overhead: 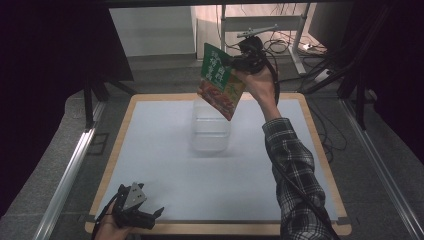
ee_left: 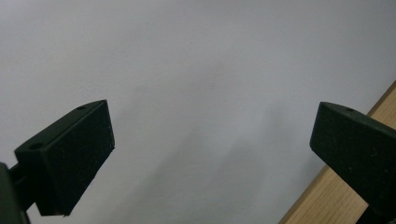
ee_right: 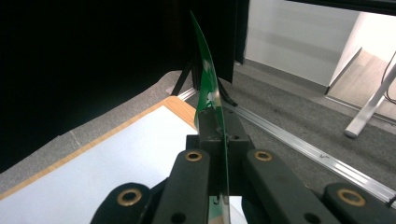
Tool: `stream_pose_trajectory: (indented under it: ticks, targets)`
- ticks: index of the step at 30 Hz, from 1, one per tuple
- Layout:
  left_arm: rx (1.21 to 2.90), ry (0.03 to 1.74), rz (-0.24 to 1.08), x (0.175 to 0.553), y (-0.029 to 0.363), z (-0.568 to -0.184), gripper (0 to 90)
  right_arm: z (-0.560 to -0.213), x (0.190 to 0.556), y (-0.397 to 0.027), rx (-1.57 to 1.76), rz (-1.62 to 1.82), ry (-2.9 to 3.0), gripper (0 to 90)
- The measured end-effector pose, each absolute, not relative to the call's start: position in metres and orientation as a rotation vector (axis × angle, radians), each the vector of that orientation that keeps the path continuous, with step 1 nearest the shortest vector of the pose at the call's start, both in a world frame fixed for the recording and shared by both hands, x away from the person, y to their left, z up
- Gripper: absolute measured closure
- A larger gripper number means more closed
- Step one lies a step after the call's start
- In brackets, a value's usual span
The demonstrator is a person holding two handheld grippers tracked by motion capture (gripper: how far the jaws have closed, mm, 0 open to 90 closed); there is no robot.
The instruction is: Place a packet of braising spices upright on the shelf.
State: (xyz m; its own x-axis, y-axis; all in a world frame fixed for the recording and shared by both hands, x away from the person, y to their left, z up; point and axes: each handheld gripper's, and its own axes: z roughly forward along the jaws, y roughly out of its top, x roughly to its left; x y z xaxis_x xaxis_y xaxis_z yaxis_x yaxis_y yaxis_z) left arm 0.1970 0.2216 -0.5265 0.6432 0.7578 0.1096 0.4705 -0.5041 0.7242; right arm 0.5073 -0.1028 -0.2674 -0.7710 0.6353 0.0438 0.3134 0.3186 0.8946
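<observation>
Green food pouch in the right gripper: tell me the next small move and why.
Probably lower the green food pouch toward the clear container beneath it. The right gripper is shut on the pouch's edge and holds it tilted in the air above the container's open top; the left gripper rests open at the table's near edge.

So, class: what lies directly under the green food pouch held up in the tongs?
Under the green food pouch, held by the right tongs, stands a clear plastic container on the white table. The pouch covers its far rim; whether anything is inside cannot be told.
</observation>
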Motion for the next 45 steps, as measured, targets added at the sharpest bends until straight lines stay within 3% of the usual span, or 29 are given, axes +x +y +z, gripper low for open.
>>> stream_pose_trajectory:
  ticks: [11,45]
  targets:
    - [2.191,0.952,0.548,0.197,0.222,-0.527,0.0,-0.301,0.533,-0.088,0.806,1.436,2.255,89.0]
    - [2.225,0.936,0.564,0.196,0.219,-0.527,0.0,-0.361,0.549,-0.067,0.825,1.303,2.421,88.7]
